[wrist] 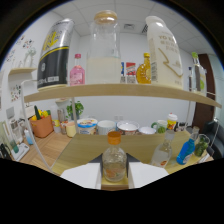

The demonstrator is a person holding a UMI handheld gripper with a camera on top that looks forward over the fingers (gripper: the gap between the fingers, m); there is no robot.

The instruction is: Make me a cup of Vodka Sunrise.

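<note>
Low in the frame's centre, the small orange-capped bottle (114,159) sits between the white jaws, which seem to be holding it, though contact is hard to confirm; a loose grip could let the smooth glass slip onto the tabletop (90,145).

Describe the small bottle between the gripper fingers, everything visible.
The small bottle is clear, glass-like, with an orange-tan cap and rounded shoulders. It stands upright between the white fingers of the gripper, its base hidden behind them. A little amber-tinted liquid seems to sit low inside; otherwise it looks clear. Whether the pads press its sides cannot be told. It sits on the near side of the wooden counter, below the shelf of larger bottles.
</note>
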